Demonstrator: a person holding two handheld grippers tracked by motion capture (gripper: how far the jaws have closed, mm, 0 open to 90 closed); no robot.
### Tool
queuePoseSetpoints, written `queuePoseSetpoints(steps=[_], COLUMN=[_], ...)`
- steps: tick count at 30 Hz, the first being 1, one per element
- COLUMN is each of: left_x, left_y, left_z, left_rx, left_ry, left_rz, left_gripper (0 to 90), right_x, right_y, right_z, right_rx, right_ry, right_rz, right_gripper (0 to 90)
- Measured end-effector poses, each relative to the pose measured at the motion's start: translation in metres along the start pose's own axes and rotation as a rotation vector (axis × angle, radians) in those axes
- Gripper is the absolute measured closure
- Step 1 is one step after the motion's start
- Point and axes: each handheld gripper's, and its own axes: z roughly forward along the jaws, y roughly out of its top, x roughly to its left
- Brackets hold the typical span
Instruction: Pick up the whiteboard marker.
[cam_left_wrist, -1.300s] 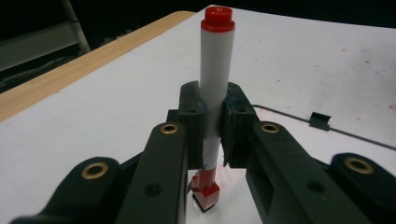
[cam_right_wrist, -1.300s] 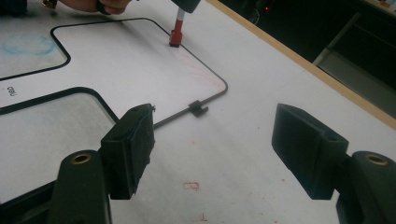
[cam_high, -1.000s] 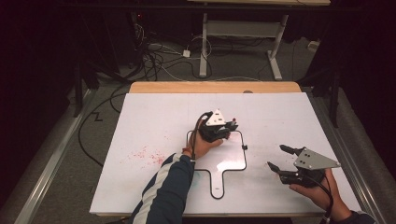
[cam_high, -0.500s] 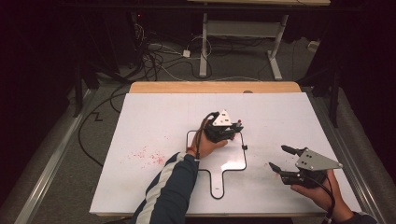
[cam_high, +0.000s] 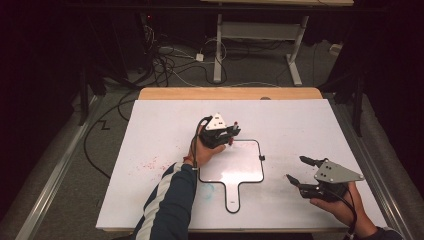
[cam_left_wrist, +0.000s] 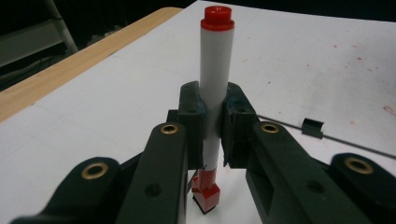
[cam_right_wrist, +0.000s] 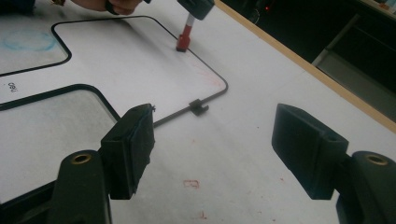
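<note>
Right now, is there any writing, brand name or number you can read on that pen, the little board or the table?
Nothing reads clearly.
Marker: a tiny mark on its red end cap, too small to read.
Small whiteboard: a short dark print beside the frame at the left edge of the right gripper view, sideways and too blurred to read.
Table cover: a faint red box-shaped smudge and specks, no letters.
</note>
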Motion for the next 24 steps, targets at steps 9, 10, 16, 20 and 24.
queuePoseSetpoints(steps=[9, 10, 16, 20, 24], left_x=[-0.030, -0.035, -0.046, -0.033, -0.020], left_y=[0.027, 0.029, 0.035, 0.029, 0.019], left_z=[0.045, 0.049, 0.058, 0.045, 0.029], left_rx=[0.017, 0.016, 0.027, 0.033, 0.027], left_ry=[-0.088, -0.098, -0.111, -0.086, -0.053], left_rz=[0.071, 0.080, 0.112, 0.084, 0.060], left_gripper=[78.9, 78.9, 78.9, 78.9, 78.9], right_x=[-0.003, -0.003, -0.003, -0.003, -0.003], right_y=[-0.003, -0.003, -0.002, -0.003, -0.003], right_z=[-0.004, -0.004, -0.004, -0.004, -0.005], right_rx=[-0.005, -0.007, -0.006, -0.009, -0.007], right_ry=[-0.003, -0.002, -0.001, -0.004, -0.008], right_rz=[0.002, 0.002, -0.003, -0.001, 0.000], right_gripper=[31.1, 31.1, 31.1, 31.1, 31.1])
